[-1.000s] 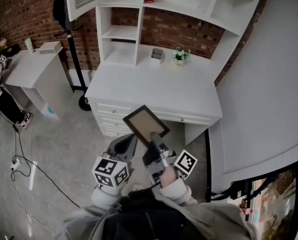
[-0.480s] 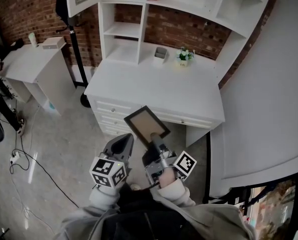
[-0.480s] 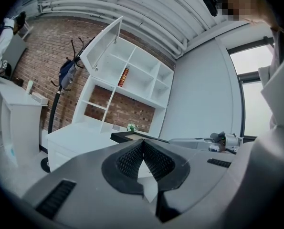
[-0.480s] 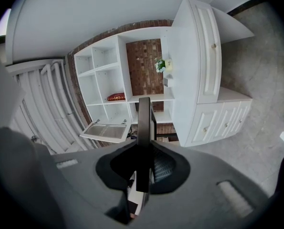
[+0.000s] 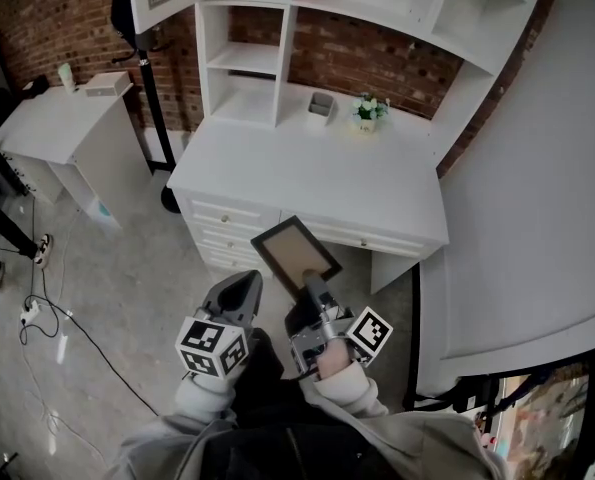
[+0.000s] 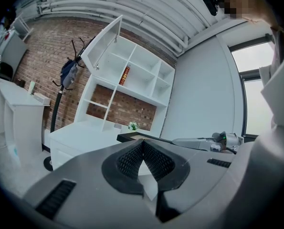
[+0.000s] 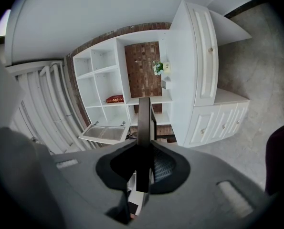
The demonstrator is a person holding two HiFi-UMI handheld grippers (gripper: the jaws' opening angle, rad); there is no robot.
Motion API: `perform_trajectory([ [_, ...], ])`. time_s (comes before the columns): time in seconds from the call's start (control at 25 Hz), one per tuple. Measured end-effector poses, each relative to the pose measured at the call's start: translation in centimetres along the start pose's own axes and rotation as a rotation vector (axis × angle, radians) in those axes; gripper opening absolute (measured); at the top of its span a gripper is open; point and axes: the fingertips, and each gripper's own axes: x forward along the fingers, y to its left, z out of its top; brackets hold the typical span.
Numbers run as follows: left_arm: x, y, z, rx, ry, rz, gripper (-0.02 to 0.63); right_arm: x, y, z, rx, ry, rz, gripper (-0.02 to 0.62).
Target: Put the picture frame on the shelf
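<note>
Your right gripper (image 5: 311, 286) was clamped on one edge of the frame (image 5: 295, 251), and nothing else held it. The frame lay nearly flat, face up, in the air in front of the desk (image 5: 307, 173). It was over the floor (image 5: 127, 298) and well short of the shelf (image 5: 242, 65).

Most of the frame stuck out past the pads, so a quick swing or a hard stop could have turned it in the grip or pulled it free. From there it would have dropped to the floor, not onto the desk. Your left gripper (image 5: 245, 283) hung beside it with its jaws together on nothing, so it could not have steadied the frame without opening first.

On the way in, the frame's far corner could have struck the desk's front edge if carried low. Near the back, the plant (image 5: 369, 110) and the small cup (image 5: 320, 106) stood close to the open compartments, and a wide sweep could have knocked either over. The frame also likely needed tilting upright to stand, and a wrist turn with so little of it held seemed the likeliest point for a slip.
</note>
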Motion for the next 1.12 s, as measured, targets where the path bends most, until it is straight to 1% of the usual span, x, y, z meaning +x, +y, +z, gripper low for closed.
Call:
perform_trajectory([
  [0.2, 0.1, 0.4, 0.1, -0.002, 0.000, 0.003, 0.005, -0.3, 0.3, 0.1, -0.021, 0.000, 0.011, 0.043],
  [0.44, 0.9, 0.3, -1.0, 0.001, 0.011, -0.004, 0.003, -0.4, -0.8, 1.2, -0.008, -0.023, 0.000, 0.043],
  [0.6, 1.1, 1.3, -1.0, -0.001, 0.004, -0.006, 0.005, 0.4, -1.2, 1.1, -0.010, -0.029, 0.005, 0.043],
  [0.76, 2.6, 2.0, -0.3, -0.003, 0.002, -0.001, 0.004, 1.5, -1.0, 2.1, 0.004, -0.017, 0.009, 0.043],
  [0.88, 3.5, 2.6, 0.1, -0.007, 0.003, -0.005, 0.005, 2.5, -0.7, 2.6, -0.009, -0.022, 0.009, 0.043],
  [1.12, 5.2, 4.0, 0.6, -0.017, 0.001, -0.008, 0.005, 4.8, -1.1, 3.3, -0.017, -0.013, -0.009, 0.043],
])
